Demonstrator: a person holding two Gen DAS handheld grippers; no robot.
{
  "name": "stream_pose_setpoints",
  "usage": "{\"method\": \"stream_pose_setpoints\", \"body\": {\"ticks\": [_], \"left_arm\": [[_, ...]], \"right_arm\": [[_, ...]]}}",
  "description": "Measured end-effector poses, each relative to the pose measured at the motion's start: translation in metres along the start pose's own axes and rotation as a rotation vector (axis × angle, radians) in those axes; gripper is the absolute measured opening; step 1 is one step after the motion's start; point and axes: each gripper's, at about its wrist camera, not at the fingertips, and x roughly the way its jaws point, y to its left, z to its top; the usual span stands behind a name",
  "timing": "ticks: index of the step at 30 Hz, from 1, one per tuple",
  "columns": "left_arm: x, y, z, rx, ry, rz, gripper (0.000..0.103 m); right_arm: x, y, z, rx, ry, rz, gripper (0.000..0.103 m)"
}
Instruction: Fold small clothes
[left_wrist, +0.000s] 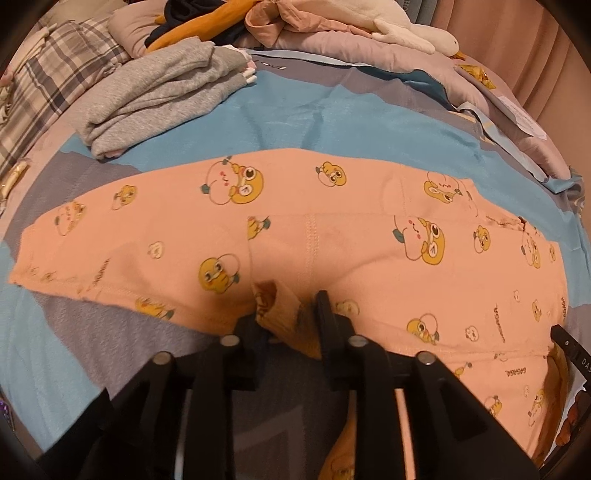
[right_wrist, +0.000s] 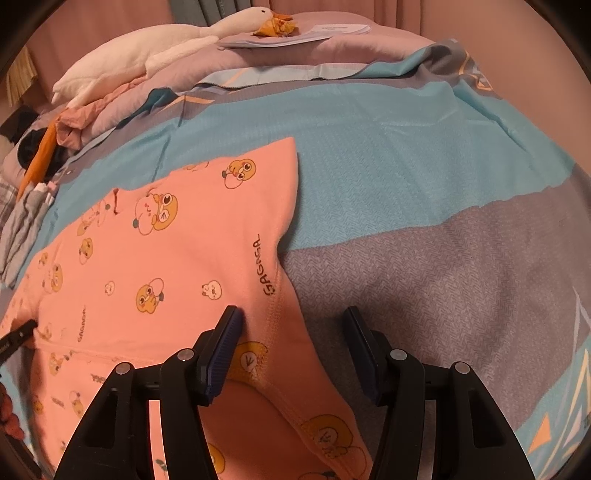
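Note:
A pink garment (left_wrist: 332, 229) printed with yellow cartoon figures lies spread across the bed. My left gripper (left_wrist: 290, 314) sits at its near edge. A raised fold of the pink cloth (left_wrist: 277, 310) stands between the two fingers, with a dark gap beside the right finger, so the jaws stand open. In the right wrist view the same garment (right_wrist: 166, 258) fills the left half. My right gripper (right_wrist: 291, 321) is open wide over its hem, the left finger (right_wrist: 229, 328) on the cloth and the right finger (right_wrist: 356, 328) over the grey sheet.
The blue and grey bedsheet (left_wrist: 295, 110) covers the bed. A pile of folded grey clothes (left_wrist: 155, 96) and plaid fabric (left_wrist: 48, 74) lie at the far left. At the head of the bed are a white plush goose (right_wrist: 147, 55), papers (right_wrist: 314, 33) and bunched clothes (left_wrist: 221, 22).

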Motion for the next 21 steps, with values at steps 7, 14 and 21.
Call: {"method": "stream_pose_setpoints", "body": {"ticks": [7, 14, 21], "left_arm": [[-0.039, 0.000, -0.004, -0.004, -0.055, -0.038, 0.068], [-0.083, 0.005, -0.006, -0.041, -0.135, -0.081, 0.089], [-0.120, 0.017, -0.016, -0.082, -0.215, -0.090, 0.102]], "right_arm": [[-0.027, 0.001, 0.000, -0.011, -0.055, -0.021, 0.057], [-0.080, 0.009, 0.001, -0.049, -0.186, 0.028, 0.074], [-0.122, 0.021, -0.006, -0.082, -0.286, 0.101, 0.095]]}}
